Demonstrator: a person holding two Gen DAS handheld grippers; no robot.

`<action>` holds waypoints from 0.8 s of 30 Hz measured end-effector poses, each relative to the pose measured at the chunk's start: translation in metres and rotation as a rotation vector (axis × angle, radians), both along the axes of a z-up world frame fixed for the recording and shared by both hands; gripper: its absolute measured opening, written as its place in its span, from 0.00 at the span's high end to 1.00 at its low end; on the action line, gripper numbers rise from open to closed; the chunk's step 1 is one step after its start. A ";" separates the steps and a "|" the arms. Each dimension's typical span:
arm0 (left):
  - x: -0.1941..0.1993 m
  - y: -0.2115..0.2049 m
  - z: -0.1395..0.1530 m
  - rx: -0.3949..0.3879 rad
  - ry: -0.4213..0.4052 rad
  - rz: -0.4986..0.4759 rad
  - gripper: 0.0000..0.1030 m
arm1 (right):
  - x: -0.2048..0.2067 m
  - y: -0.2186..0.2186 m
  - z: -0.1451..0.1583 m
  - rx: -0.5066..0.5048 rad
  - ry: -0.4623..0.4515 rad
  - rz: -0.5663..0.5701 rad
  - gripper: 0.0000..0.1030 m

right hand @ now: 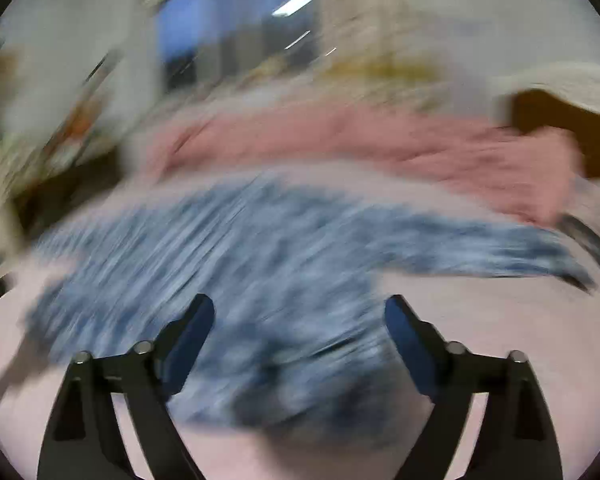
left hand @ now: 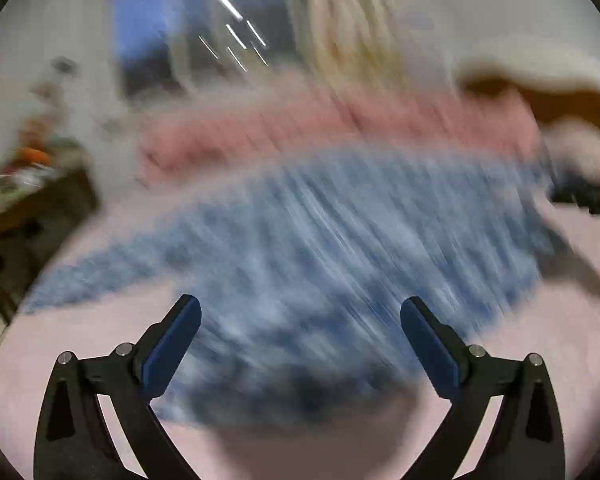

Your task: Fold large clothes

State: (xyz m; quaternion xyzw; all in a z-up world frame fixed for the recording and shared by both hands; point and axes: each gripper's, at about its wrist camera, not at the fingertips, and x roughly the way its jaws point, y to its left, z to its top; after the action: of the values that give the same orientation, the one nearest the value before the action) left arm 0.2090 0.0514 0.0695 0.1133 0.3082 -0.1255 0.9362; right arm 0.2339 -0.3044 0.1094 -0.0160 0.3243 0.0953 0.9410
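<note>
A blue and white patterned garment [left hand: 320, 248] lies spread on a pale pink bed surface [left hand: 572, 360], heavily blurred by motion. My left gripper [left hand: 300, 312] hangs over its near part, jaws wide open, nothing between the blue pads. In the right wrist view the same garment [right hand: 240, 248] stretches across the middle, one part reaching to the right. My right gripper [right hand: 299, 310] is also open above it, with only cloth seen below the gap. Neither gripper's pads press on the fabric.
A pink blanket or cloth [left hand: 300, 128] lies bunched beyond the garment. A dark wooden piece of furniture [left hand: 32, 216] with clutter stands at the left. A cream-topped brown object [right hand: 564, 120] sits at the far right. A window [right hand: 228, 28] is behind.
</note>
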 end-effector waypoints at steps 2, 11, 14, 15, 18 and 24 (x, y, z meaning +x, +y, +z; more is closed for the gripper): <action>0.015 -0.027 -0.018 0.057 0.119 -0.041 0.04 | 0.010 0.040 -0.016 -0.055 0.162 0.120 0.13; 0.100 -0.042 -0.012 0.168 -0.092 0.224 0.12 | 0.079 0.096 -0.040 -0.165 0.126 -0.099 0.17; 0.089 -0.013 0.001 -0.062 -0.065 0.177 0.12 | 0.084 0.075 -0.019 -0.062 -0.023 -0.218 0.17; 0.082 -0.009 -0.001 -0.092 -0.066 0.140 0.12 | 0.087 0.070 -0.019 -0.044 -0.007 -0.219 0.17; 0.063 -0.007 -0.012 -0.058 -0.085 0.084 0.11 | 0.077 0.051 -0.031 0.024 0.043 -0.203 0.17; 0.055 0.004 -0.029 0.031 -0.130 0.194 0.10 | 0.033 0.021 -0.036 -0.029 0.033 -0.186 0.17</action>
State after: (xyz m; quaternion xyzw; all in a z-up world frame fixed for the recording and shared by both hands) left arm 0.2643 0.0557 0.0409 0.1053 0.2583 -0.0219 0.9601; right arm 0.2673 -0.2839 0.0738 0.0023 0.3413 0.0030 0.9400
